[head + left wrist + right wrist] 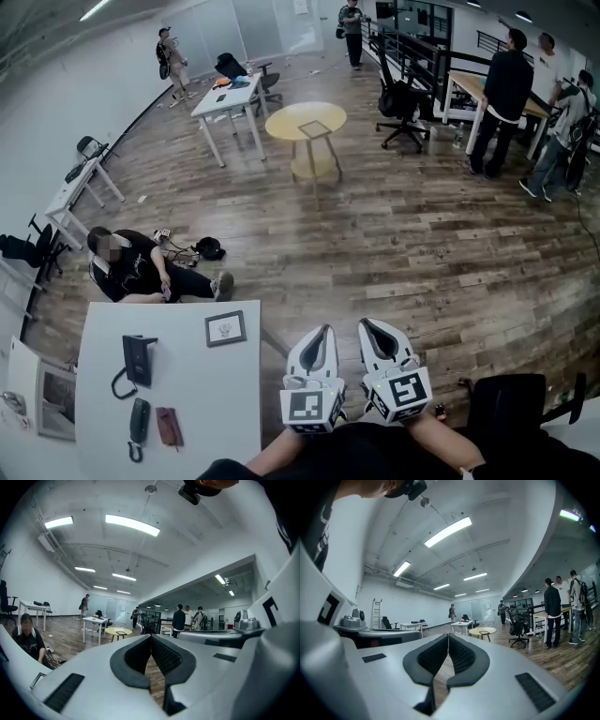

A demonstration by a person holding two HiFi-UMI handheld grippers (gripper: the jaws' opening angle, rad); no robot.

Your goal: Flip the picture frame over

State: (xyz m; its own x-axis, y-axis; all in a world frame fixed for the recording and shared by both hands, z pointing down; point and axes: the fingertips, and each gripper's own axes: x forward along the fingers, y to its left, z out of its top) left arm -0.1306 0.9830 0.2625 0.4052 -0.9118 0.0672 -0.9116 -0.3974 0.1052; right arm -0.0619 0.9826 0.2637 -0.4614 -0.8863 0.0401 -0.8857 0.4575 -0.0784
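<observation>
Trouble starts at the small dark-bordered picture frame [225,328]. It lies flat with its pale face up, near the far right corner of the white rectangular desk [187,403], close to two of its edges. Lying that flat, it gives you little rim to catch. If you nudge it sideways to find a hold, it may well slide off the corner. A person in dark clothes [131,267] sits on the wooden floor just beyond that far edge, so a falling frame could land near them.

A pinch on one thin edge may also slip halfway through the turn, and the frame would then slap down hard.

The black desk phone [139,359] and its cord sit to the frame's left, and a wide sweep could snag them.

Your left tool [324,333] and right tool [370,326] are both off the desk's right side, well apart from the frame. Each has its jaws closed together on nothing. If you arrive like that, you will only push the frame.
</observation>
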